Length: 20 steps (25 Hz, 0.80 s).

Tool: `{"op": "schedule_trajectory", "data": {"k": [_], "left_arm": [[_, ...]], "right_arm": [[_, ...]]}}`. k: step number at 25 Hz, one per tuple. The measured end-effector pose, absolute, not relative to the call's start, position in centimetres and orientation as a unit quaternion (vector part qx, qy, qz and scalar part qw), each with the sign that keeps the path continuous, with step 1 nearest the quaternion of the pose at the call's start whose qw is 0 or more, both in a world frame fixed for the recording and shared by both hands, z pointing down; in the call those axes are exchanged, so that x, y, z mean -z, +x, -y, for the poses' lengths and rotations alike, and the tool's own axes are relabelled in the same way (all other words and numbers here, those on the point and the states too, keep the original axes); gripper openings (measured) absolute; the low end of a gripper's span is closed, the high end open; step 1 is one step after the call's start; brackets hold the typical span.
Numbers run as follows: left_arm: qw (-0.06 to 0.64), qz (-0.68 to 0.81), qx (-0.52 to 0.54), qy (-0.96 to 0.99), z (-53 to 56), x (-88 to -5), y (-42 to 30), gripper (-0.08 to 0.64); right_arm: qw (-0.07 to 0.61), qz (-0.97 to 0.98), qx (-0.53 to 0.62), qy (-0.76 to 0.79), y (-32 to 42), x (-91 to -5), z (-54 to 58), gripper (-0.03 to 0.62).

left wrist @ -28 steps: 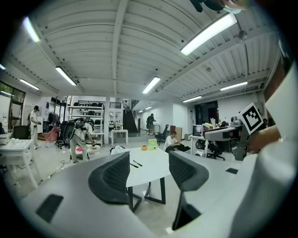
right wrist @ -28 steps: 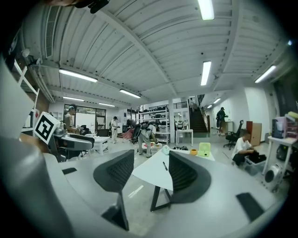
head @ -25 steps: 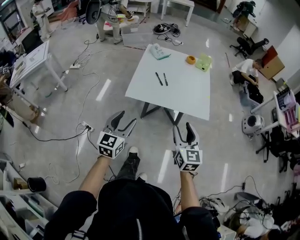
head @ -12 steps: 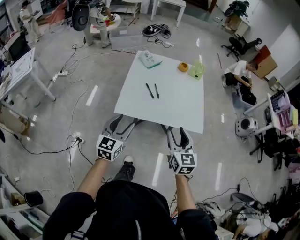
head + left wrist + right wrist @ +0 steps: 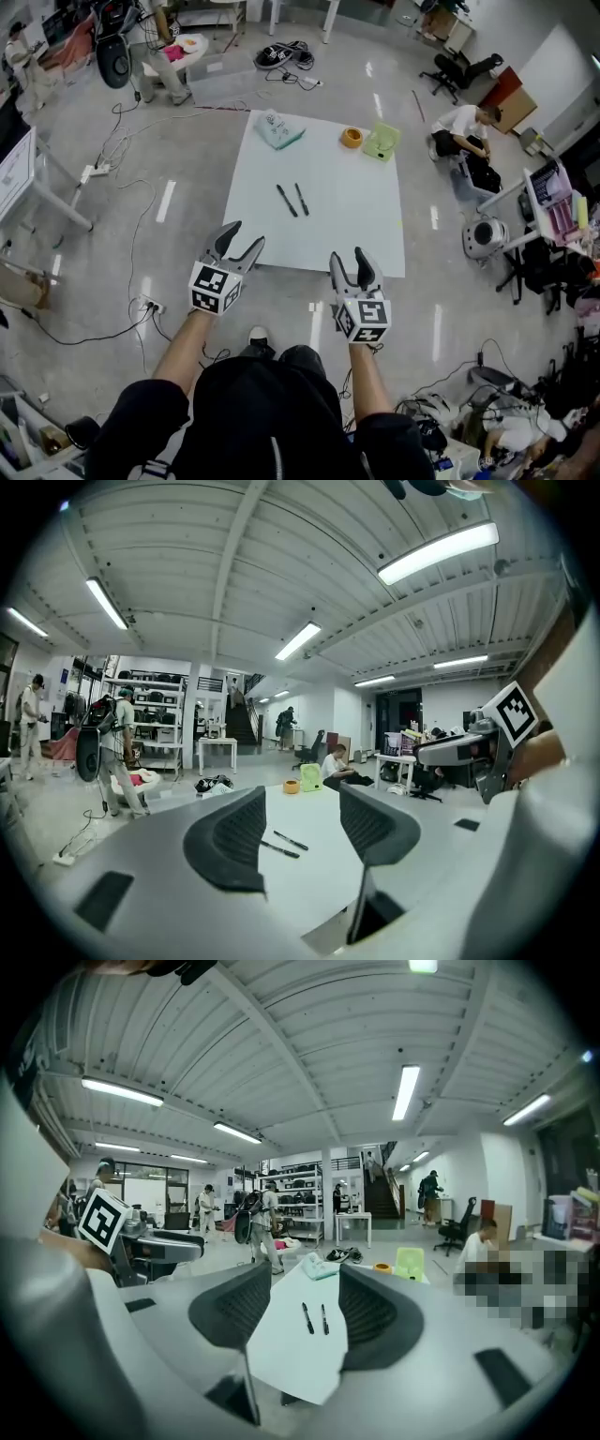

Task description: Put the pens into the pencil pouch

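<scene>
Jaws on both sides stand wide apart with nothing held. Between them shows only bare surface, with pens well beyond.

- Left gripper and right gripper now sit at the near edge of the white rectangular counter. A second ago they were over open floor, well short of it. The person has walked up.
- Two black pens lie side by side mid-counter, a little left of centre, untouched and in the same spot on the counter as before.
- Pale teal fabric pouch lies at the far left corner, well apart from the pens. It is probably the pencil pouch; whether it is open I cannot tell.
- Orange tape roll and light green container lie along the far edge.

Reading: the approach is done and no pen is picked up yet. The pens look within a forward reach; the pouch is farther.
</scene>
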<state>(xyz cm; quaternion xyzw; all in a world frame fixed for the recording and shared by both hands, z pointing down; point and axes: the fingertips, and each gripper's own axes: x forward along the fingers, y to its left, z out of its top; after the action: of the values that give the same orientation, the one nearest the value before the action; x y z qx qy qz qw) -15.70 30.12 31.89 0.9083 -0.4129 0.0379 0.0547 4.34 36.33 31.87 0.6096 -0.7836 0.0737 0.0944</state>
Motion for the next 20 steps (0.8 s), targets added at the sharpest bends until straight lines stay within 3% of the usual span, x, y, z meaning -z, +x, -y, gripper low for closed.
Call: {"op": "schedule_trajectory", "data": {"k": [20], "left_arm": [[0.046, 0.420, -0.043, 0.905, -14.6, -32.7, -13.5, 0.265]], "right_arm": [[0.095, 0.790, -0.081, 0.600, 6.9, -34.2, -20.8, 0.218]]}}
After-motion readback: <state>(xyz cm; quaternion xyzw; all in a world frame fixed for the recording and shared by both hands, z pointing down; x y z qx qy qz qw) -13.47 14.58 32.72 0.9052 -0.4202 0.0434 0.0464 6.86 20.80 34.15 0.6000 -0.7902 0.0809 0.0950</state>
